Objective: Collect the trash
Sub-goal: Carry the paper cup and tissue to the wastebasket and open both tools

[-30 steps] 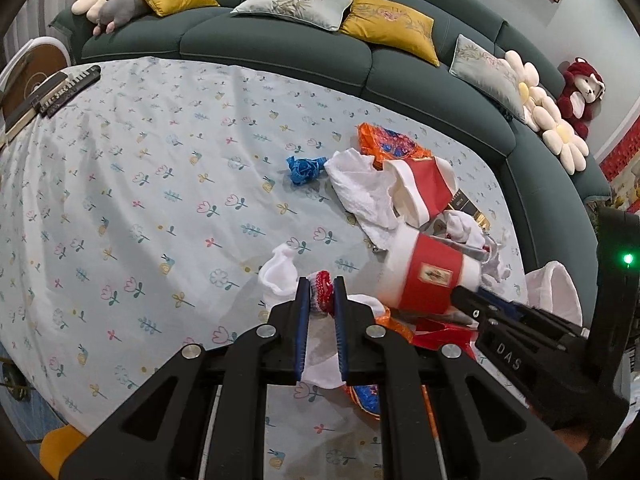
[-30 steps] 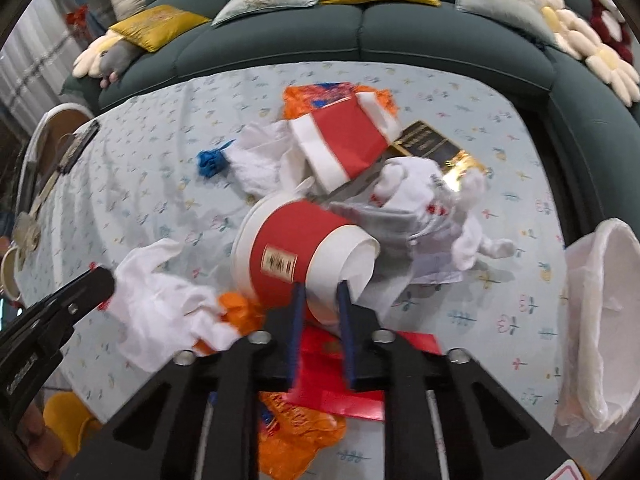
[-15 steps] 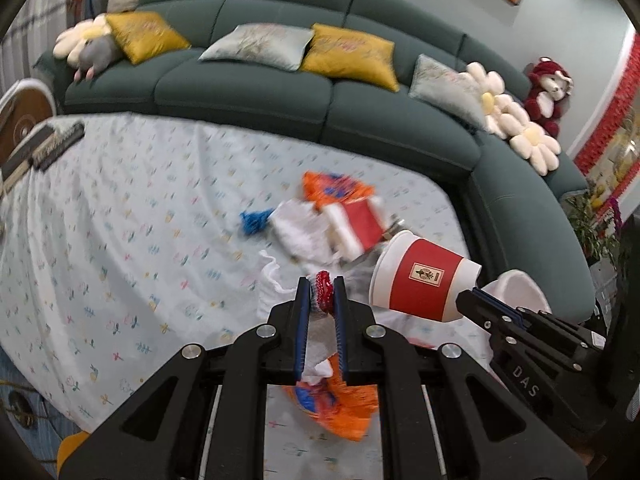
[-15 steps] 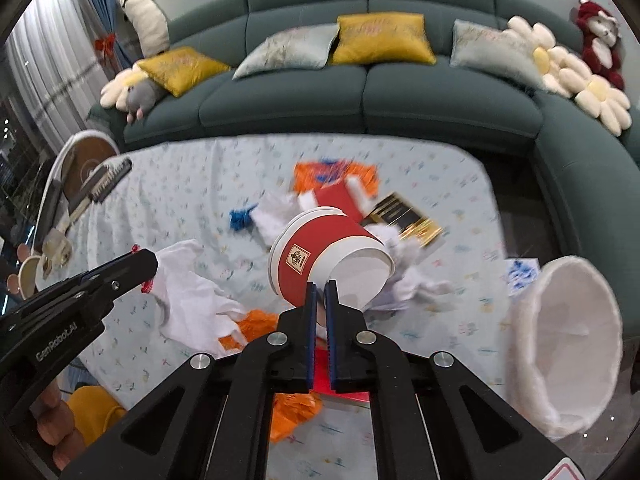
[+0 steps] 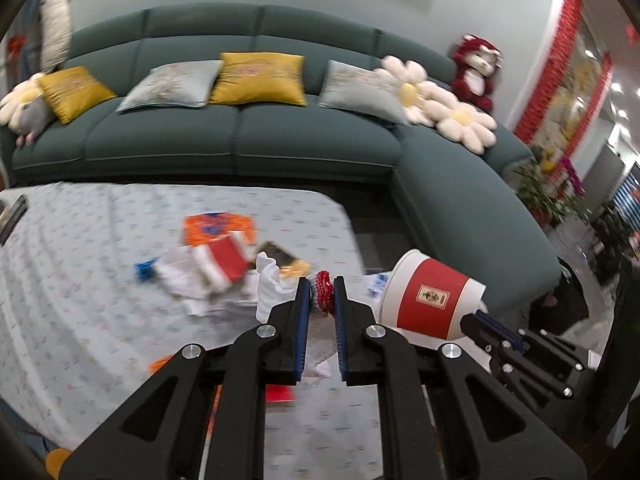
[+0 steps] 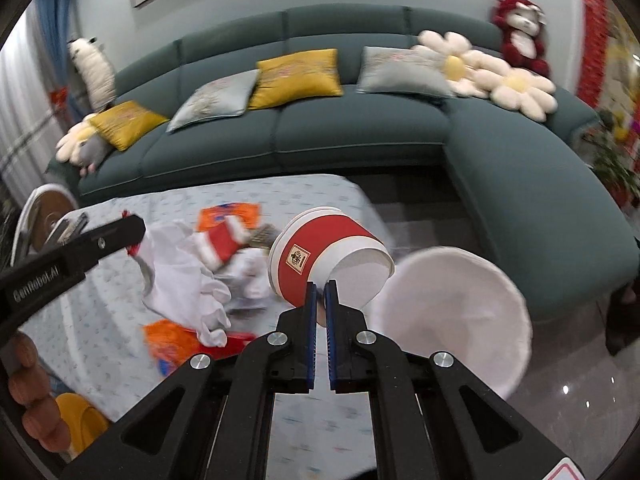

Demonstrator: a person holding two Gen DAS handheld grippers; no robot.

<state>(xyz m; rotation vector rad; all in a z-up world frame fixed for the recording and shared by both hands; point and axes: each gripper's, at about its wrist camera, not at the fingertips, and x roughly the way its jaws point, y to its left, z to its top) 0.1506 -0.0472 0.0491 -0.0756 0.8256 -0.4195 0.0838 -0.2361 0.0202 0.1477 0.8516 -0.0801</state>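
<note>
Since a second ago both grippers lift off the table and swing right, so the sofa fills the upper frame. The right gripper (image 6: 320,286) has its fingers narrow, pinching the rim of the red-and-white paper cup (image 6: 326,254), now mid-frame just beside the mouth of the white-lined round trash bin (image 6: 452,316) at lower right. The left gripper (image 5: 320,284) clamps a crumpled white plastic bag with red trim (image 5: 322,294), hanging centre-frame.

Progress: early, I judge. Two pieces are lifted, none dropped in yet. Left on the floral-print tablecloth-covered table (image 5: 100,280): an orange snack wrapper (image 5: 218,228), a flattened red-and-white paper cup (image 5: 222,258), a small blue crumpled scrap (image 5: 144,270) and white tissues (image 5: 176,284).

Room: a dark green curved sofa (image 5: 280,140) with yellow and grey cushions, daisy pillows, and a red plush toy (image 5: 476,70) at upper right.
</note>
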